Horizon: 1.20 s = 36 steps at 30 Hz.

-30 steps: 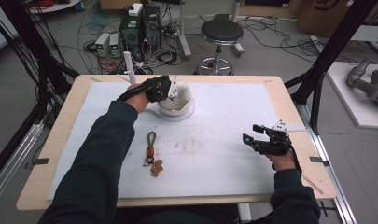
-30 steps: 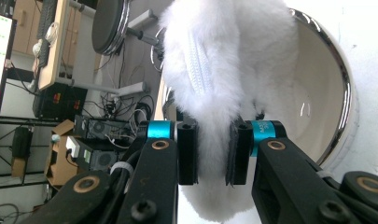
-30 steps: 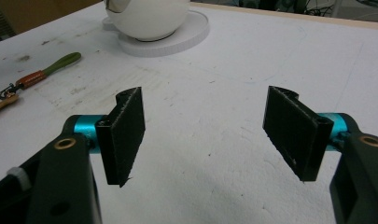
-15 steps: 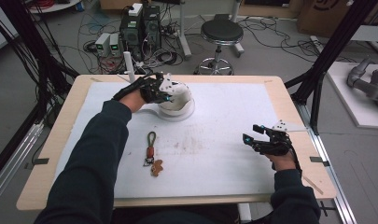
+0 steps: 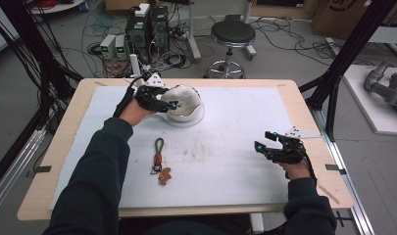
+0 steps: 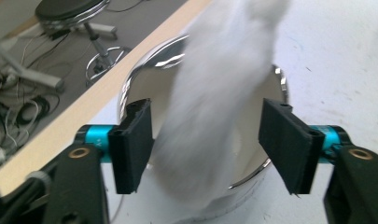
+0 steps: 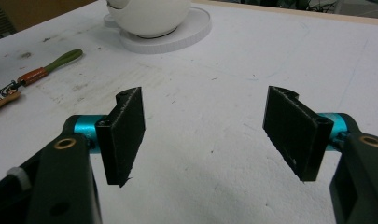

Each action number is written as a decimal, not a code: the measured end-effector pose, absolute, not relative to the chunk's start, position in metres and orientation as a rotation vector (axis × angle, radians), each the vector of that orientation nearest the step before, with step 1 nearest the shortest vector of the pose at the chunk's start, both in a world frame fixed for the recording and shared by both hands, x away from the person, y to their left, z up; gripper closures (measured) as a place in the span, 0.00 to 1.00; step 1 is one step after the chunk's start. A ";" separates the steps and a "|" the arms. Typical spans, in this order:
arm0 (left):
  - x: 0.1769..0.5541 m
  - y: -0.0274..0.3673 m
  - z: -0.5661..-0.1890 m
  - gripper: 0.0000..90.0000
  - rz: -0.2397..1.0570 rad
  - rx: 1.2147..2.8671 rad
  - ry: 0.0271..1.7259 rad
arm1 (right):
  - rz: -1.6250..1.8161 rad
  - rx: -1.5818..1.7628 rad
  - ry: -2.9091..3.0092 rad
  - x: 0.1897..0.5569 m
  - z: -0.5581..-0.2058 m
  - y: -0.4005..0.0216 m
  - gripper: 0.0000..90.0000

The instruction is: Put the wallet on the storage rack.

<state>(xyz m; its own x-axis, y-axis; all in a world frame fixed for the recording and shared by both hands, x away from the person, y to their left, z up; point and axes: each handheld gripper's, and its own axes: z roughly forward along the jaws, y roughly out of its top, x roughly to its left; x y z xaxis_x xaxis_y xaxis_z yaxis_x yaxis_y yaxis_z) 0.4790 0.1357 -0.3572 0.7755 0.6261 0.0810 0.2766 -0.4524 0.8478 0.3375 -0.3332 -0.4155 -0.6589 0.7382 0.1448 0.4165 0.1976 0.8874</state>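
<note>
The left gripper (image 5: 167, 104) hangs at the far left of the worktop (image 5: 304, 105), right at a white bowl (image 5: 184, 100) that sits on a white round base (image 5: 198, 118). In the left gripper view its fingers (image 6: 133, 142) stand spread wide, and between them lies a blurred white cloth (image 6: 214, 116) (soft-edged in that picture, so its exact shape cannot be told), draped over the bowl's shiny rim (image 6: 144, 70). Neither finger pad is seen pressing on the cloth; a gap shows on each side of it. Beyond the fingers the cloth runs up and away over the bowl, and the wooden edge of the worktop passes to their left.

The right gripper (image 5: 270, 145) hovers over the near right part of the white sheet (image 5: 235, 161). Its fingers (image 7: 126, 133) are also spread wide, with nothing between them but bare sheet below. Ahead of the fingers and a little to their left, well apart, the bowl (image 7: 149, 16) stands on its base (image 7: 186, 35). Farther left of the fingers lies a keyring (image 7: 42, 70) with a green loop, a brown band and a small biscuit-coloured charm at its end; in the high view the keyring (image 5: 159, 156) lies between the two grippers, touching neither.
</note>
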 end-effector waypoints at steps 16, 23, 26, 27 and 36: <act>0.467 0.129 -0.336 0.83 0.873 2.175 0.365 | 1.445 1.098 2.172 0.338 -0.417 -0.332 0.33; 0.468 0.119 -0.336 0.83 0.884 2.254 0.316 | 1.450 1.099 2.168 0.338 -0.417 -0.334 0.33; 0.472 0.109 -0.347 0.83 0.864 2.283 0.333 | 1.447 1.096 2.174 0.338 -0.418 -0.332 0.33; 0.475 0.108 -0.351 0.83 0.859 2.293 0.342 | 1.447 1.093 2.176 0.338 -0.418 -0.332 0.33; 0.482 0.122 -0.363 0.69 0.676 2.144 0.563 | 1.456 1.103 2.171 0.337 -0.417 -0.334 0.33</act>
